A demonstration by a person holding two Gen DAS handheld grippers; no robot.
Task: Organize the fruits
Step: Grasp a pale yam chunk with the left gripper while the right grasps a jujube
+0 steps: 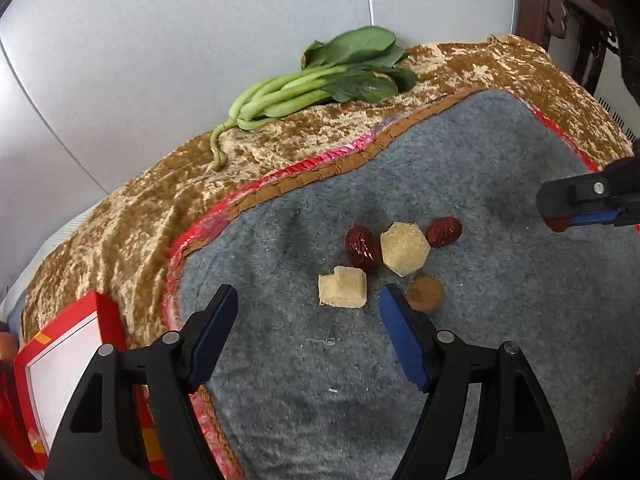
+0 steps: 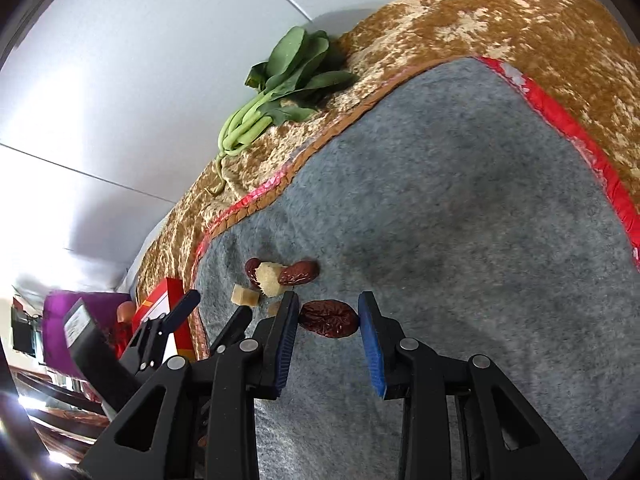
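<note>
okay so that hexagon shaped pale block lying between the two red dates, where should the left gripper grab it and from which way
Grip the hexagonal pale block across two opposite flat sides, coming down from above. Its edges look straight and parallel, so pads should seat flat. A red date touches its left side and another red date sits close on the right, so choosing the near and far faces probably avoids both. The left gripper stands open.

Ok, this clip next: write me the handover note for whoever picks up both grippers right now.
Right gripper: jaws shut on one red date, lifted clear of the grey mat.
Left gripper: jaws open, empty, above the pile.
On the mat: two red dates, two pale sugar blocks and a small brown lump, clustered together.
Greens lie on the gold cloth; a red box sits at the left edge.
Done: one date picked. Left: place it and sort the rest.
</note>
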